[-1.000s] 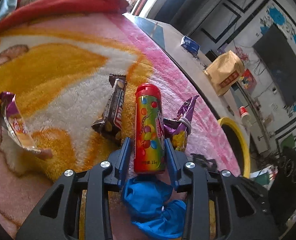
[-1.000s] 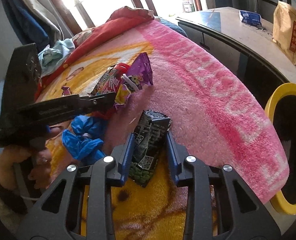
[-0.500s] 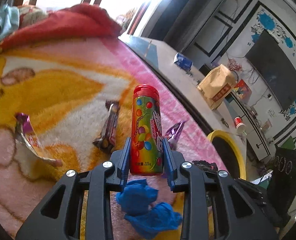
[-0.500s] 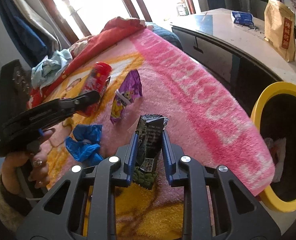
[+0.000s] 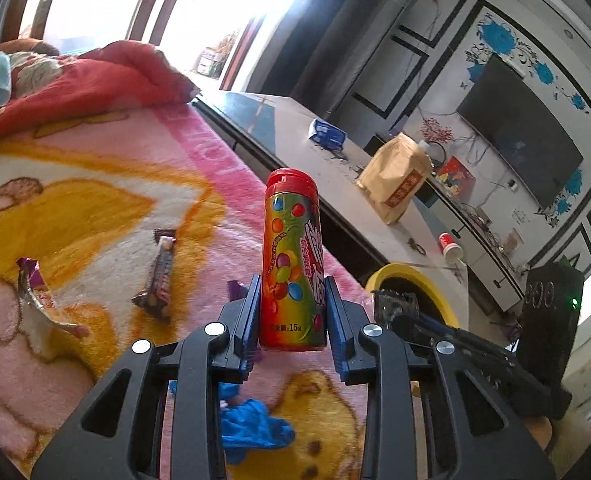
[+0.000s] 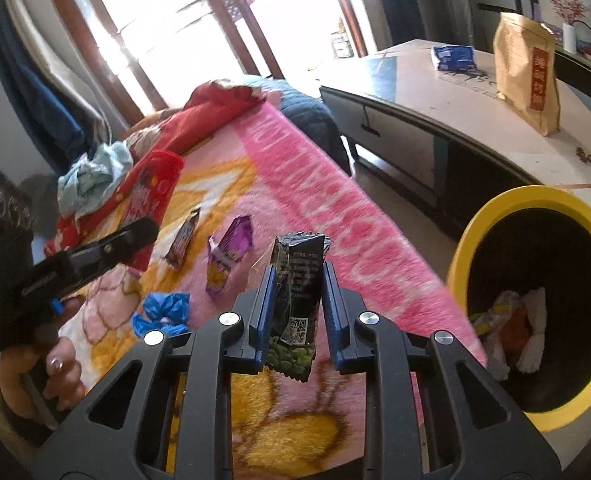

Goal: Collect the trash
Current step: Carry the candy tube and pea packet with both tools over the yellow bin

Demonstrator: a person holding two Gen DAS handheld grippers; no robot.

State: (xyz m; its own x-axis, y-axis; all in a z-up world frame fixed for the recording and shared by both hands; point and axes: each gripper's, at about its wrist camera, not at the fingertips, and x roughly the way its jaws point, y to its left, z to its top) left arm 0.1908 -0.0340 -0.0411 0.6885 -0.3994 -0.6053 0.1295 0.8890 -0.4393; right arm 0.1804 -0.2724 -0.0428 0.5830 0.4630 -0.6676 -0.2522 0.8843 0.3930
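Grippers above the pink blanket [image 6: 315, 184].
Your left gripper [image 5: 293, 312] clamps the candy tube [image 5: 293, 264]; your right gripper [image 6: 295, 300] pinches the dark snack wrapper [image 6: 297, 280] near the yellow bin [image 6: 495, 212].

candy tube [image 5: 293, 268]: "15g" near the bottom edge; large chinese characters, not legible
dark snack packet [image 6: 297, 304]: qr code, small print unreadable
brown paper bag [image 6: 529, 70]: red label, characters unreadable

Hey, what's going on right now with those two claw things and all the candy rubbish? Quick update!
Left gripper shut on candy tube. Right gripper shut on dark snack wrapper. Yellow bin open, path clear. Wrappers left on blanket.
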